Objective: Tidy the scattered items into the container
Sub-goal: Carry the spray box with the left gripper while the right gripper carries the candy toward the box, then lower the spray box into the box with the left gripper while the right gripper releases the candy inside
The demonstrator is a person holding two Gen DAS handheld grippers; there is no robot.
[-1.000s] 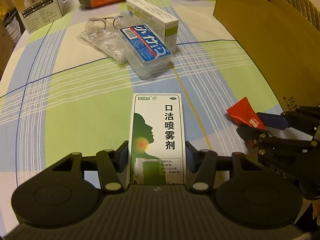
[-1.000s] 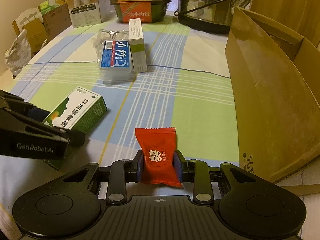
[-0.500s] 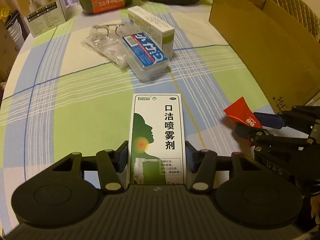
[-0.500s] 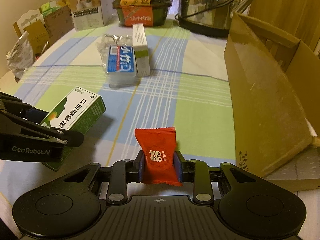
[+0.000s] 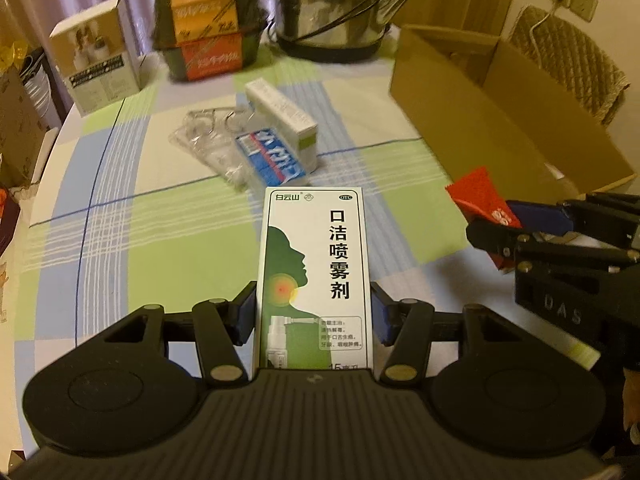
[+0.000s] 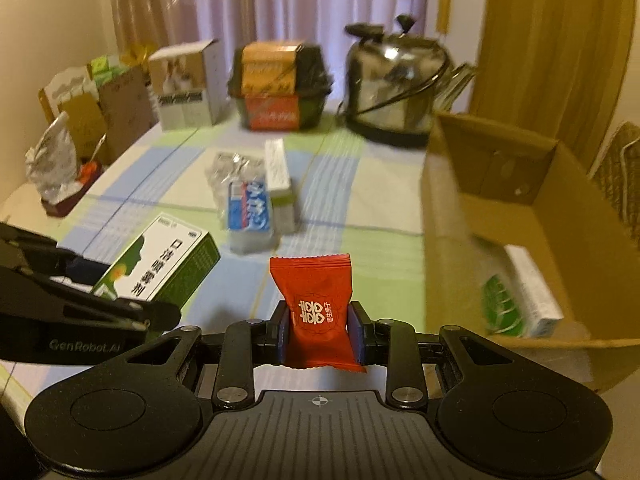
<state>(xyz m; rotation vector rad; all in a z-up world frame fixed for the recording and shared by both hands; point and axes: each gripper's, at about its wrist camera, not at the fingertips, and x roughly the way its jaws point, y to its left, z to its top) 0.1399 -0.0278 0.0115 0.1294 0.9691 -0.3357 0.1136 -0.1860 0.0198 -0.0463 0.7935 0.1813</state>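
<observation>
Now your left hand-held gripper [image 5: 314, 316] pinches the green and white spray box [image 5: 316, 268] by its sides, up off the checked surface [image 5: 120, 240]. Your right hand-held gripper [image 6: 320, 334] squeezes the red candy packet [image 6: 314, 310]. The brown cardboard box [image 6: 532, 220] sits open to your right, and one white box with a green leaf [image 6: 520, 292] lies inside it. A blue packet [image 6: 250, 210], a white and green box [image 6: 280, 176] and a clear wrapper [image 6: 226, 168] lie together on the surface.
</observation>
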